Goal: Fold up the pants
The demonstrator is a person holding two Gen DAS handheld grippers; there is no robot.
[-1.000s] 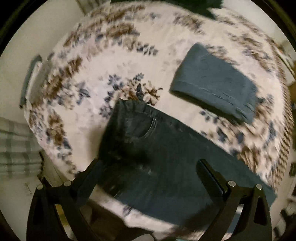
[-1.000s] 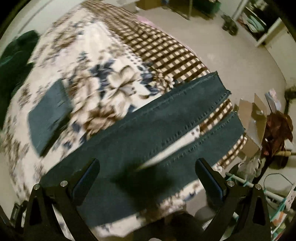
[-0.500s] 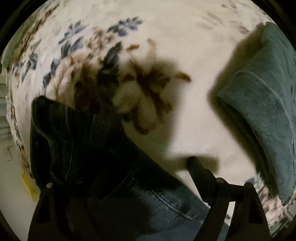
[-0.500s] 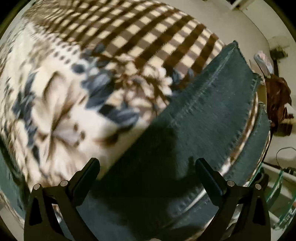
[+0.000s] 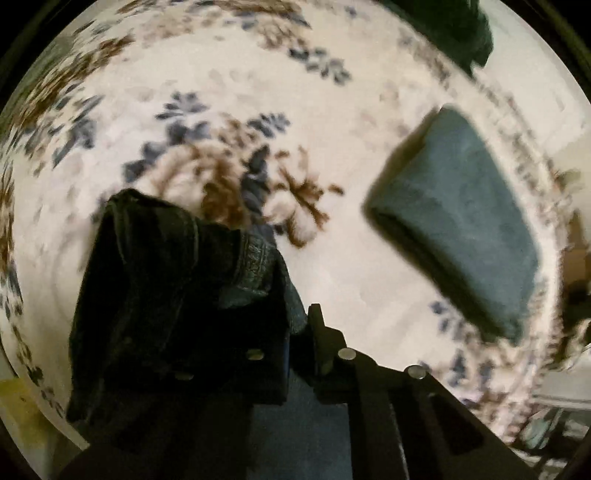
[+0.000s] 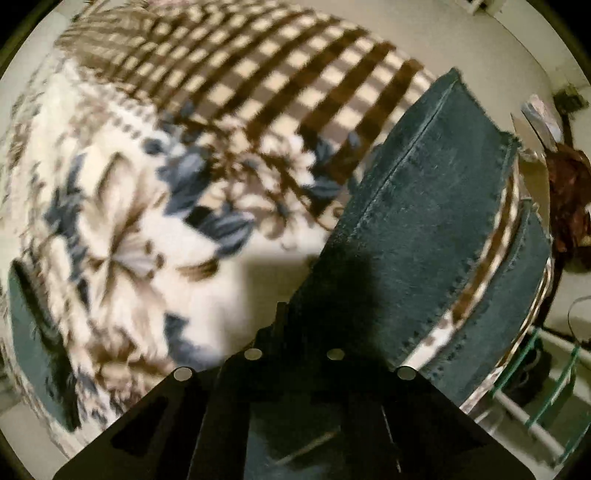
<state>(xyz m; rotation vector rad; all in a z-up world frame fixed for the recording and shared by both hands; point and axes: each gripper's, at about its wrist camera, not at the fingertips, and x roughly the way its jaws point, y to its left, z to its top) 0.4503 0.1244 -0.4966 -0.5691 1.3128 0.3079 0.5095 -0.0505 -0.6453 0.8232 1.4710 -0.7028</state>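
Dark jeans (image 5: 159,280) on the floral blanket (image 5: 332,266) of a bed, waistband end bunched and lifted off the cover in the left view, legs (image 6: 436,206) stretched across the checked part of the blanket (image 6: 258,74) toward the bed's edge in the right view. Left gripper (image 5: 295,332) with jaws closed on the waistband denim, fabric draped over the left finger. Right gripper (image 6: 295,332) with jaws drawn together over the edge of the nearer leg, apparently pinching it, though shadow hides the contact. Second leg just beyond, a strip of blanket showing between the two. Folded blue-grey garment (image 5: 461,229) lying flat on the blanket, well apart from the jeans. Dark green cloth (image 5: 454,26) at the far edge. Drying rack (image 6: 535,398) beside the bed.
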